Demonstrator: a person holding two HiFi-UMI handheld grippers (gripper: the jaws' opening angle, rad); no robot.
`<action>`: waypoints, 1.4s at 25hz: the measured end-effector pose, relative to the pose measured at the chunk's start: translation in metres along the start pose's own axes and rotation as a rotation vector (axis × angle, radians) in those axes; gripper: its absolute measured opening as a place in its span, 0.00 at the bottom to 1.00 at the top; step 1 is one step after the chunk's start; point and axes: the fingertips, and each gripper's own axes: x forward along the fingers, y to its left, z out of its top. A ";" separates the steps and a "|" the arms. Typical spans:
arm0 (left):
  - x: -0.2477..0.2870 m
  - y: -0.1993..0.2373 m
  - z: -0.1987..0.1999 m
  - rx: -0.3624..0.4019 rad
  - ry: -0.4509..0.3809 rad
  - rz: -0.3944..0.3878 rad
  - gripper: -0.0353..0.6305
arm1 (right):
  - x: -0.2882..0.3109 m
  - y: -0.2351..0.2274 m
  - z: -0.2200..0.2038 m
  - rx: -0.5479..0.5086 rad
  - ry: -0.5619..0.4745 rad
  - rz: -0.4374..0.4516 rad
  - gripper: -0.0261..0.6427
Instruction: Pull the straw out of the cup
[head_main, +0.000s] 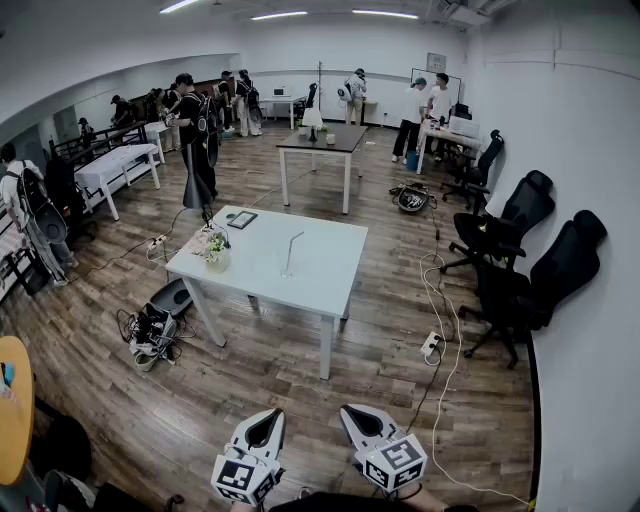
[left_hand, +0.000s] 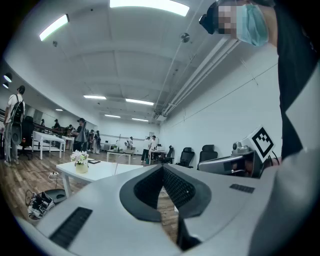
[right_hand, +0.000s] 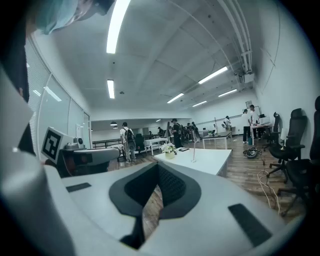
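Straw, thin, pale, bent at the top, is standing upright near the middle of the white rectangular table, at twelve o'clock from both grippers. A small pot of white flowers is sitting at its nine o'clock. Left gripper and right gripper, smooth grey shells with ribbed black pads, are hovering with jaws pressed together, gripping nothing.

My left gripper and right gripper hang well apart from the white desk. A straw stands up near the desk's middle. Flowers sit at its left end.
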 end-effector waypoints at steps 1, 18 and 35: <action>0.000 0.000 0.002 0.000 -0.006 0.000 0.07 | 0.000 0.001 0.000 -0.001 0.001 -0.001 0.06; 0.000 0.026 0.003 -0.028 -0.009 0.002 0.07 | 0.023 0.006 0.002 0.030 -0.023 -0.016 0.06; 0.003 0.068 -0.003 -0.034 0.005 -0.056 0.07 | 0.058 0.017 -0.001 0.029 -0.012 -0.077 0.06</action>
